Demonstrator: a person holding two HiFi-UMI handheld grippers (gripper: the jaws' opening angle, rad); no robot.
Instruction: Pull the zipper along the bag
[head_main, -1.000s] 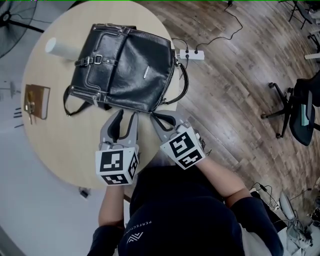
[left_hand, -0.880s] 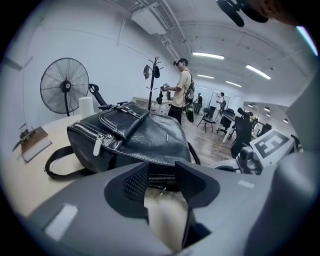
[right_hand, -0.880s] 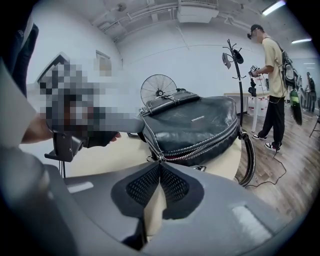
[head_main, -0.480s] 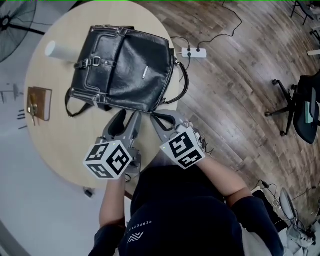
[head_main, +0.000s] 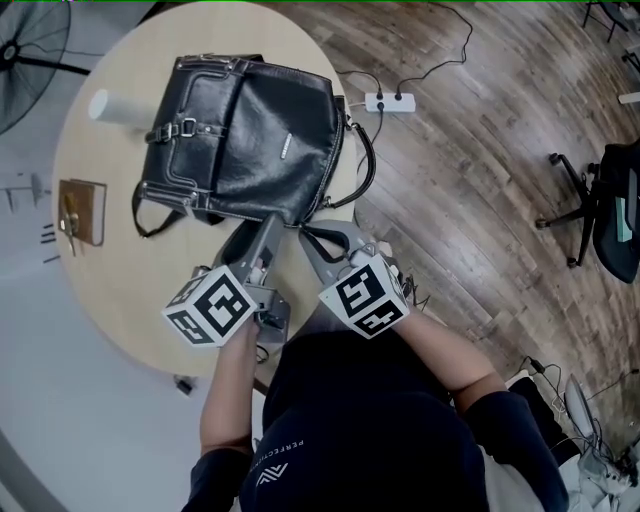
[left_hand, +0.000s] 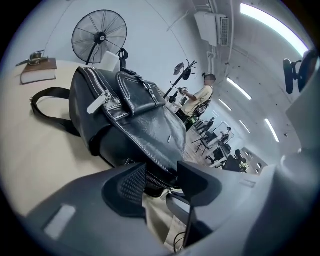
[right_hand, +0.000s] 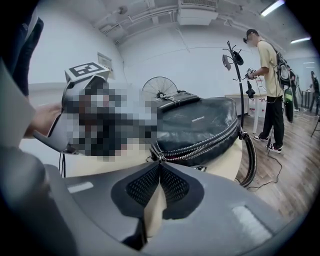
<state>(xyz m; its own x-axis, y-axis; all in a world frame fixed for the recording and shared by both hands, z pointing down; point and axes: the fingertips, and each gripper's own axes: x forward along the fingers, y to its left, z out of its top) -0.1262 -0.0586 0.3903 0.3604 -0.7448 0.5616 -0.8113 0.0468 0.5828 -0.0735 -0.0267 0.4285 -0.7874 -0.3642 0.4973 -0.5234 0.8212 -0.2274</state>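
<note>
A black leather bag (head_main: 250, 130) lies on the round wooden table (head_main: 130, 290), its long silver zipper (right_hand: 205, 147) running along the near edge. My right gripper (head_main: 305, 232) is shut at the bag's near corner. In the right gripper view its tips (right_hand: 160, 165) pinch together right at the zipper pull (right_hand: 159, 158). My left gripper (head_main: 255, 232) sits just left of it, rolled onto its side. Its jaws have just been opening and stand wide (left_hand: 162, 182); the bag's corner and zipper end lie between them, untouched by the pads.
A white cup (head_main: 110, 100) stands behind the bag, and a brown book (head_main: 80, 210) with keys lies at the table's left. A power strip (head_main: 385, 102) and an office chair (head_main: 610, 215) are on the wood floor to the right. A person (right_hand: 267, 75) stands farther off.
The left gripper has rolled about its own axis, so its marker cube now shows a different face, and its jaws have spread wider. The right gripper and the bag have stayed put.
</note>
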